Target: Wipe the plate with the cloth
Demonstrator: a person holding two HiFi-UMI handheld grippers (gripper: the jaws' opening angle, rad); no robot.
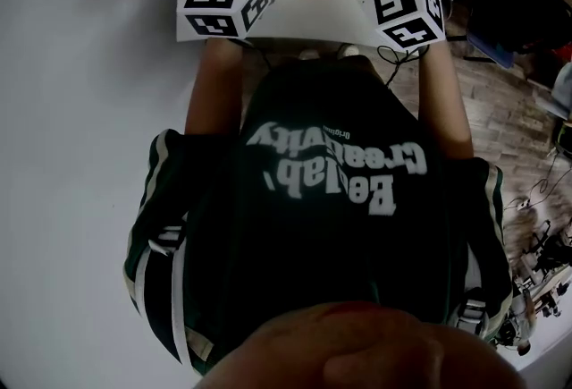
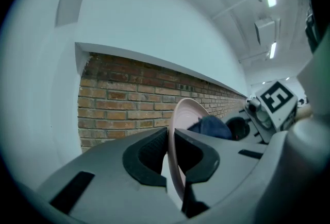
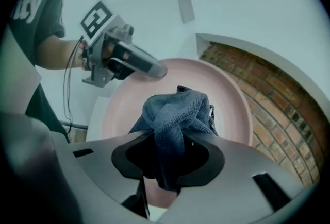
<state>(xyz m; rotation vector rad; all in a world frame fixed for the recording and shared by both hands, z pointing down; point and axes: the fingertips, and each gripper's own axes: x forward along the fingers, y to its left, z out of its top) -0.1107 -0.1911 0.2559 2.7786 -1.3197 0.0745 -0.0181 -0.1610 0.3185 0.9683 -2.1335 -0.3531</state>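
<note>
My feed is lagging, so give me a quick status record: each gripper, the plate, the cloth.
left gripper: shut on the rim of the plate
right gripper: shut on the cloth
plate: pink, face turned toward the right gripper
cloth: blue, bunched, in front of the plate's face; contact unclear
backdrop: brick wall

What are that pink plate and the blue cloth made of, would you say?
The plate looks like plastic or matte-glazed ceramic: even pale pink, smooth, with a thin rim and no bright glare. The look can't decide between the two. The cloth looks like soft terry or microfibre: blue-grey, with a fine nubbly weave, bunching in limp folds.
</note>
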